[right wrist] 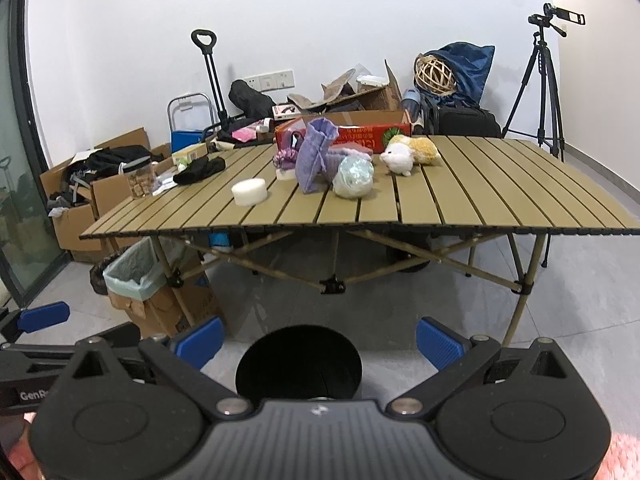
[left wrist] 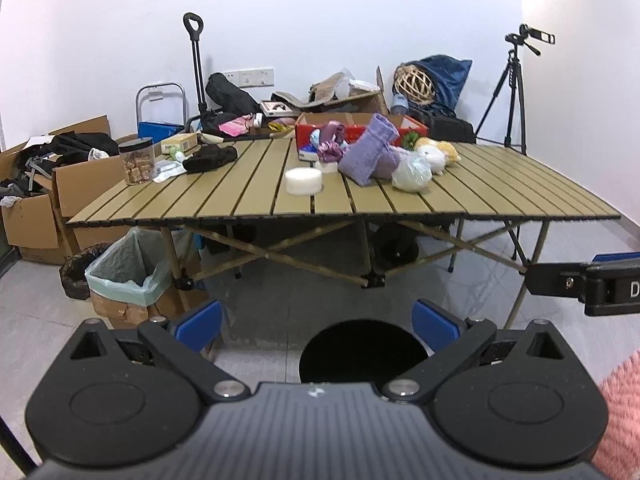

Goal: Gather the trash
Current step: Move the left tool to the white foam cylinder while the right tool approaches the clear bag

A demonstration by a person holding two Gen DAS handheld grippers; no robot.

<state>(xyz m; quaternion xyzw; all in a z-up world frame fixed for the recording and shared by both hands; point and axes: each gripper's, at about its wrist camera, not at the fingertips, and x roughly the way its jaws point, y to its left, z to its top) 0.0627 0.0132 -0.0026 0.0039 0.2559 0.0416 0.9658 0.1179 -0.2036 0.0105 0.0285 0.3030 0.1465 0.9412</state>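
Both views bright, even indoor light; white wall [left wrist: 320, 20] slightly blown out. Soft shadow pooled beneath worktop [right wrist: 440, 200], floor [left wrist: 40, 320] there dim with faint sheen. Strong fisheye bend: worktop edge bows, tripod [right wrist: 540, 80] leans, dark vignette in corners. Centre sharp; pink patch [left wrist: 624, 400] at lower right edge blurred. Glass door [right wrist: 16, 200] shows dull reflection.

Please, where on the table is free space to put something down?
The table's right part, beyond the plush toy, is bare, as is the front strip before the white foam disc. The middle around the purple pouch is crowded.
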